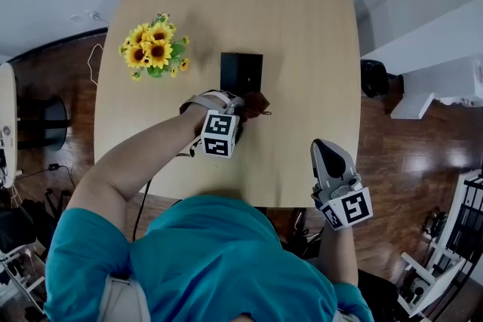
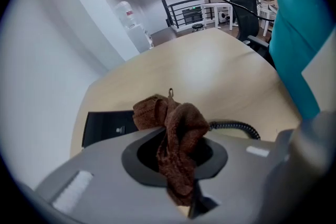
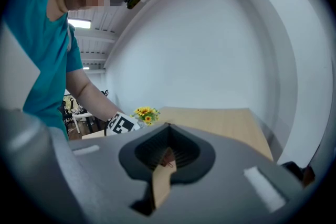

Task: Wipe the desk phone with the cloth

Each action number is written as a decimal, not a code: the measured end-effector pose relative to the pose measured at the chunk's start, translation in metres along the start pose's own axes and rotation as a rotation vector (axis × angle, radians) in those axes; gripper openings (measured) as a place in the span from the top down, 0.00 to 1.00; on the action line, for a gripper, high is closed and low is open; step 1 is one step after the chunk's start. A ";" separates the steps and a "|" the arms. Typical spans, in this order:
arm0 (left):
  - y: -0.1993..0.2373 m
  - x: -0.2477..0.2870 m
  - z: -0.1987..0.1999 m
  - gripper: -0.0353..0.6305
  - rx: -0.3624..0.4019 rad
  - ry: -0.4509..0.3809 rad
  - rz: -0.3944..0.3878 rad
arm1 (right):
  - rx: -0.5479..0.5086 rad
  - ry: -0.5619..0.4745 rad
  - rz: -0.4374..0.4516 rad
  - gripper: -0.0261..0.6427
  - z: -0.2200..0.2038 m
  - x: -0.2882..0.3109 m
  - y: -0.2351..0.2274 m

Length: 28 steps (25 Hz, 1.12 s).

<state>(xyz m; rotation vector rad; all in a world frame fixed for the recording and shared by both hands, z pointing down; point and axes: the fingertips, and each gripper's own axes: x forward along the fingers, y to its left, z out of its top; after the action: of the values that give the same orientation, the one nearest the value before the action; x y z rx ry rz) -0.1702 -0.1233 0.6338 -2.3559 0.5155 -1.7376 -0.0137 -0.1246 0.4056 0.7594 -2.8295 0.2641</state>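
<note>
In the head view, a light wooden table with rounded corners (image 1: 302, 26) fills the upper middle of the frame. A flat black rectangular desk phone (image 1: 241, 72) lies near the centre of the table. A small bunch of yellow artificial sunflowers (image 1: 155, 49) sits to the phone's left, towards the upper left of the tabletop. Just below the phone, the left gripper (image 1: 243, 111) reaches in from the lower left. Its jaws are clamped on a crumpled brown terry cloth (image 1: 255, 103), which bunches up at the phone's lower right corner. The left gripper view confirms this grip: the cloth (image 2: 176, 139) is pinched between the closed jaws of the left gripper (image 2: 184, 194) and spills out above them. In that view the phone (image 2: 105, 126) sits at the left, and a black coiled cord (image 2: 236, 126) lies on the table at the right. The right gripper (image 1: 326, 148) hangs at the lower right of the head view, over the table's near edge and well apart from the phone. In its own view the right gripper (image 3: 160, 186) holds nothing, and its jaws are drawn together to a thin slit.
</note>
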 end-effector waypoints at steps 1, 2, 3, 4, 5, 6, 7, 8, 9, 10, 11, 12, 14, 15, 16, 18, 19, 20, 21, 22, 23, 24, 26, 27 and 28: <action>-0.002 -0.005 -0.006 0.83 -0.010 0.002 -0.005 | 0.002 -0.002 -0.001 0.96 0.000 -0.001 0.000; -0.004 -0.011 -0.010 0.83 -0.018 -0.002 -0.009 | 0.003 -0.004 -0.002 0.96 -0.001 -0.003 0.000; -0.006 -0.018 -0.010 0.83 -0.021 -0.009 -0.011 | 0.004 -0.005 -0.002 0.96 -0.001 -0.004 0.000; -0.009 -0.024 -0.008 0.83 -0.020 -0.021 -0.010 | 0.006 -0.005 -0.003 0.96 -0.002 -0.005 0.000; -0.013 -0.029 -0.003 0.83 -0.014 -0.039 -0.008 | 0.008 -0.004 -0.003 0.96 -0.002 -0.006 0.000; -0.017 -0.032 0.005 0.83 -0.003 -0.057 -0.004 | 0.009 -0.003 -0.004 0.96 -0.003 -0.006 0.000; -0.021 -0.032 0.014 0.83 0.014 -0.071 0.004 | 0.010 -0.002 -0.004 0.96 -0.003 -0.005 0.000; -0.025 -0.029 0.023 0.83 0.040 -0.076 0.018 | 0.010 -0.002 -0.003 0.96 -0.004 -0.005 0.001; -0.027 -0.024 0.030 0.83 0.073 -0.069 0.042 | 0.008 -0.001 -0.001 0.96 -0.003 -0.005 0.002; -0.027 -0.018 0.035 0.83 0.111 -0.052 0.072 | 0.005 0.000 0.002 0.96 -0.003 -0.005 0.003; -0.027 -0.011 0.038 0.83 0.146 -0.031 0.102 | 0.000 0.000 0.004 0.96 -0.002 -0.005 0.005; -0.026 -0.005 0.041 0.83 0.176 -0.012 0.126 | -0.004 0.001 0.005 0.96 -0.002 -0.005 0.006; -0.024 0.007 0.042 0.83 0.218 0.020 0.154 | -0.005 0.004 -0.001 0.96 -0.002 -0.008 0.007; -0.024 0.010 0.041 0.83 0.230 0.029 0.159 | -0.002 0.006 -0.006 0.96 -0.004 -0.010 0.006; -0.024 0.012 0.039 0.83 0.237 0.034 0.160 | 0.002 0.007 -0.011 0.96 -0.005 -0.011 0.006; -0.026 0.010 0.029 0.83 0.235 0.042 0.150 | 0.009 0.006 -0.017 0.96 -0.008 -0.013 0.006; -0.028 0.007 0.021 0.83 0.228 0.049 0.136 | 0.012 0.005 -0.020 0.96 -0.009 -0.015 0.006; -0.031 0.004 0.012 0.83 0.217 0.060 0.119 | 0.015 0.003 -0.022 0.96 -0.011 -0.016 0.006; -0.033 0.001 0.002 0.83 0.206 0.075 0.101 | 0.016 -0.002 -0.023 0.96 -0.011 -0.018 0.005; -0.035 -0.002 -0.008 0.83 0.195 0.092 0.086 | 0.015 -0.009 -0.025 0.96 -0.011 -0.020 0.003; -0.036 -0.006 -0.016 0.83 0.183 0.108 0.072 | 0.014 -0.019 -0.026 0.96 -0.011 -0.021 0.000; -0.036 -0.012 -0.022 0.83 0.171 0.121 0.060 | 0.018 -0.032 -0.028 0.96 -0.011 -0.024 -0.002; -0.029 -0.033 -0.022 0.83 0.133 0.123 0.032 | 0.047 -0.057 -0.042 0.96 -0.014 -0.029 -0.003; -0.020 -0.045 -0.017 0.83 0.111 0.114 0.023 | 0.062 -0.065 -0.051 0.96 -0.018 -0.032 -0.002; -0.006 -0.054 -0.010 0.83 0.093 0.103 0.026 | 0.067 -0.068 -0.058 0.96 -0.022 -0.035 -0.003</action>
<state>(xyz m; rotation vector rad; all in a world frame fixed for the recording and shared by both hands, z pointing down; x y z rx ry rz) -0.1924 -0.0973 0.5909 -2.1974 0.4674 -1.8367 0.0211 -0.1058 0.4192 0.8788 -2.8691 0.3314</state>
